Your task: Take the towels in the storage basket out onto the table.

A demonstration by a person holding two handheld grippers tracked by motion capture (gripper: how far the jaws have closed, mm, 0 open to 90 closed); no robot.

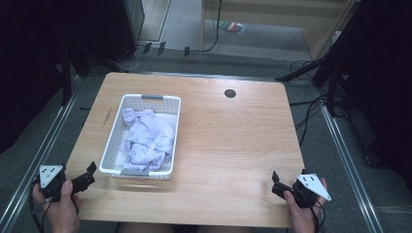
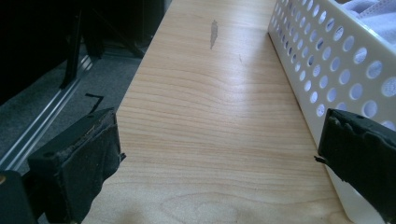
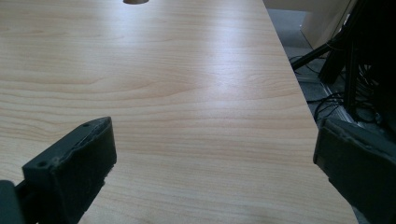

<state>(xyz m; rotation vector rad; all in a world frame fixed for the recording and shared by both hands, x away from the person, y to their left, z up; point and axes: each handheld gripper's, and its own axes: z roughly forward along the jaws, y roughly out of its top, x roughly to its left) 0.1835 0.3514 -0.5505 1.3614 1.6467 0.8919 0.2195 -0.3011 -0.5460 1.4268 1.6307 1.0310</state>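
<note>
A white perforated basket (image 1: 110, 141) stands on the left half of the wooden table (image 1: 228, 141), with crumpled pale lavender cloth (image 1: 145, 138) inside. My left gripper (image 1: 87, 175) rests open at the table's near left corner, just left of the basket's front corner. In the left gripper view the basket wall (image 2: 322, 65) runs along the right, and my left gripper (image 2: 219, 154) holds nothing between its wide-apart jaws. My right gripper (image 1: 278, 184) sits open near the front right edge. In the right gripper view my right gripper (image 3: 215, 163) has only bare table between its jaws.
A round cable hole (image 1: 230, 93) lies in the table's far middle. Stands and cables (image 1: 320, 102) crowd the floor to the right. Dark equipment (image 1: 97, 34) stands at the back left. A grey scuff mark (image 2: 213, 33) marks the tabletop left of the basket.
</note>
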